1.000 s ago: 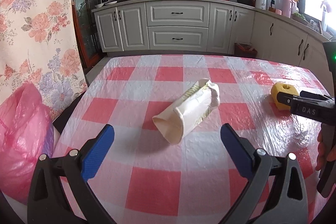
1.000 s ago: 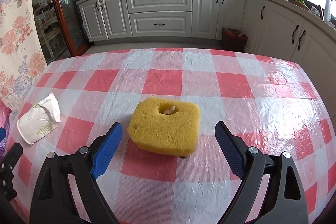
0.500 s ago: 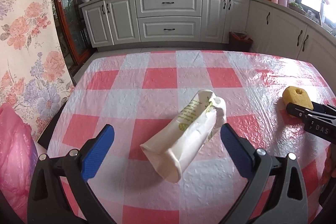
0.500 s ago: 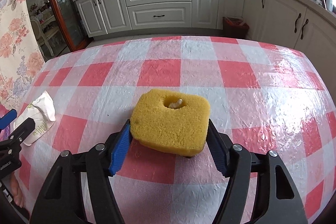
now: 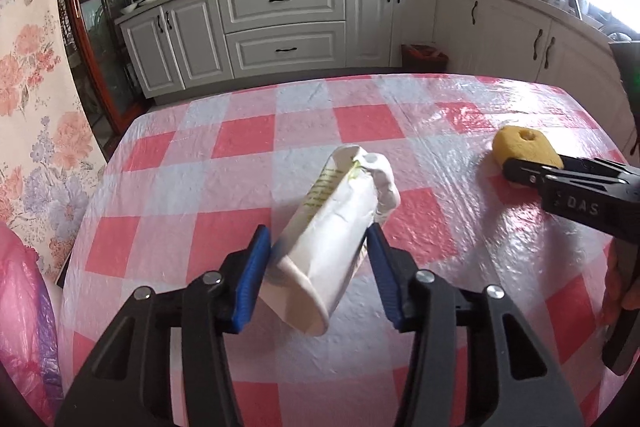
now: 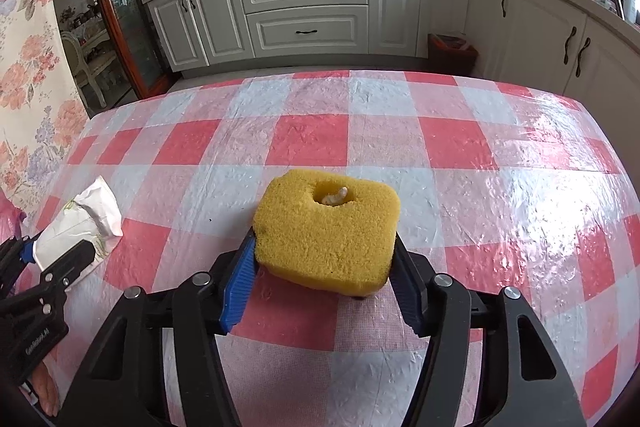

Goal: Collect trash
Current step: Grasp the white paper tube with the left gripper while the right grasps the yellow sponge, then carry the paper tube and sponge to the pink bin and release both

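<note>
Two grabs at once, so both scraps can go in one trip: left tongs (image 5: 318, 269) just closed onto the wrapper (image 5: 332, 227) mid-surface, right tongs (image 6: 322, 281) just closed, pinching the sponge (image 6: 328, 227) nearer the right edge.

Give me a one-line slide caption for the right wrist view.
Right gripper clamps a yellow sponge on the checked tablecloth, while the left gripper closes on a white packet.
</note>
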